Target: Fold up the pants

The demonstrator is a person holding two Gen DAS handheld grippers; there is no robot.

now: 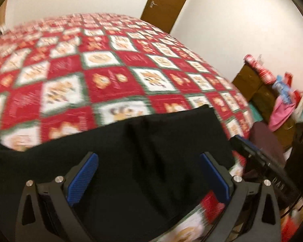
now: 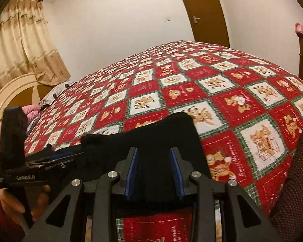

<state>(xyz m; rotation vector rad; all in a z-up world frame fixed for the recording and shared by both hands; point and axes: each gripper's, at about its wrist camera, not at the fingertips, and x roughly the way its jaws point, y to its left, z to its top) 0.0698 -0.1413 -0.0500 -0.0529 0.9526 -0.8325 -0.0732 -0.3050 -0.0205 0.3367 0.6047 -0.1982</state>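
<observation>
Your right gripper (image 2: 154, 173) sat half-closed around a fold of the black pants (image 2: 167, 137) while your left gripper (image 1: 149, 178) was wide open over them on the quilt (image 1: 115, 64).

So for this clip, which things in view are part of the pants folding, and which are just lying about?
Part of the job:
black pants
left gripper, jaws wide over the pants
right gripper, black cloth between its pads
bedspread, the surface under the pants

Lying about:
pink cloth beside the bed
curtain
door
headboard
</observation>
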